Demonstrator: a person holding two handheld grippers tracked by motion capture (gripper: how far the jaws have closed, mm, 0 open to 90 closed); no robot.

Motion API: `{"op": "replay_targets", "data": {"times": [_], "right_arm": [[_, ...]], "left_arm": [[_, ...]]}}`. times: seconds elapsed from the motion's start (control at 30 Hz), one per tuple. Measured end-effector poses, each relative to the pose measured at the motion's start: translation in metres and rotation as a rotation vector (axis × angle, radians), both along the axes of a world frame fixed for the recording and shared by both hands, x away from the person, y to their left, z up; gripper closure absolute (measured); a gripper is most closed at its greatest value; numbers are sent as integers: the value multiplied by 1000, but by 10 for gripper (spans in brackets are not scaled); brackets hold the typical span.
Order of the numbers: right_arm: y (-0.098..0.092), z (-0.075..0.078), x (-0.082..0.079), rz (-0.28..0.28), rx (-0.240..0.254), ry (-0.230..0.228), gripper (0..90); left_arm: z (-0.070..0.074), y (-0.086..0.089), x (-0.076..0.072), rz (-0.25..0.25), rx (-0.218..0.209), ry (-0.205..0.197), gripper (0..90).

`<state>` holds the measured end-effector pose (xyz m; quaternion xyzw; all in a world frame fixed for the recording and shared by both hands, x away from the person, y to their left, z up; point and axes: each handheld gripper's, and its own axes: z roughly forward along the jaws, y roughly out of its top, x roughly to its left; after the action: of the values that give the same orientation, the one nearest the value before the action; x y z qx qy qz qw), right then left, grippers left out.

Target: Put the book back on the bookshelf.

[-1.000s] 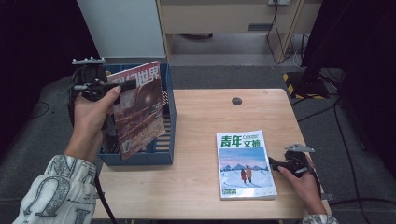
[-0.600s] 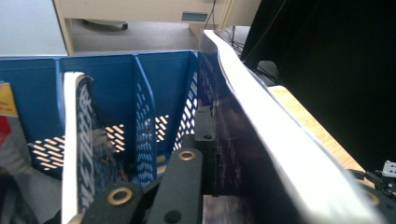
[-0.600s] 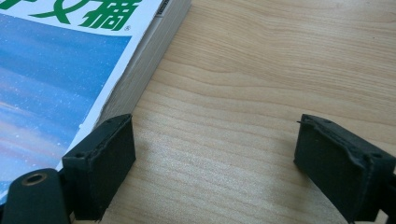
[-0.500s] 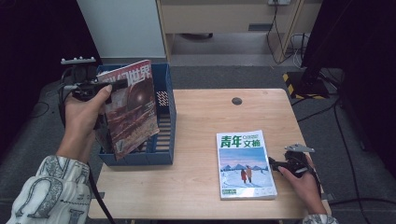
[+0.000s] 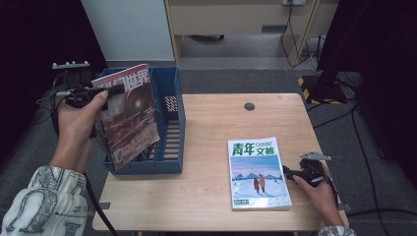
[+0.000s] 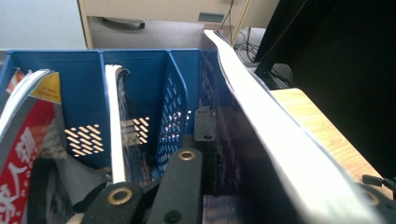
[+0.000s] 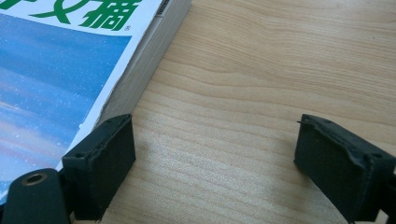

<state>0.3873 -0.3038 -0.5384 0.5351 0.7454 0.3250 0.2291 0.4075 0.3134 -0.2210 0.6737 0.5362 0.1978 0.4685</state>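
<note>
The red magazine now hangs tilted above the blue file box; compared with a second ago, we have carried it a little to the left. Our left gripper is clamped on its top edge. Our right gripper rests with jaws apart beside the green magazine, so filing seems next

A small light-wood table in a dim room with a grey carpet floor.
The pale wooden tabletop has a round dark cable hole near its far edge. Behind it stands a beige cabinet with a shadowed gap under it, and to its left a pale grey-white panel. Black curtains close off the right side, darkness the left. Loose cables trail over the grey carpet, near a yellow-and-black striped strip.
</note>
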Motion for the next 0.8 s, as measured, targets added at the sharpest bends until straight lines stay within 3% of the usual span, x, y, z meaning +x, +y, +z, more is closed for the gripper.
{"op": "replay_targets", "data": {"times": [0.4,0.8], "right_arm": [[0,0,0,1,1,1,125],[0,0,0,2,1,1,125]], "left_arm": [[-1,13,2,53,10,17,836],[-7,10,19,79,37,21,836]]}}
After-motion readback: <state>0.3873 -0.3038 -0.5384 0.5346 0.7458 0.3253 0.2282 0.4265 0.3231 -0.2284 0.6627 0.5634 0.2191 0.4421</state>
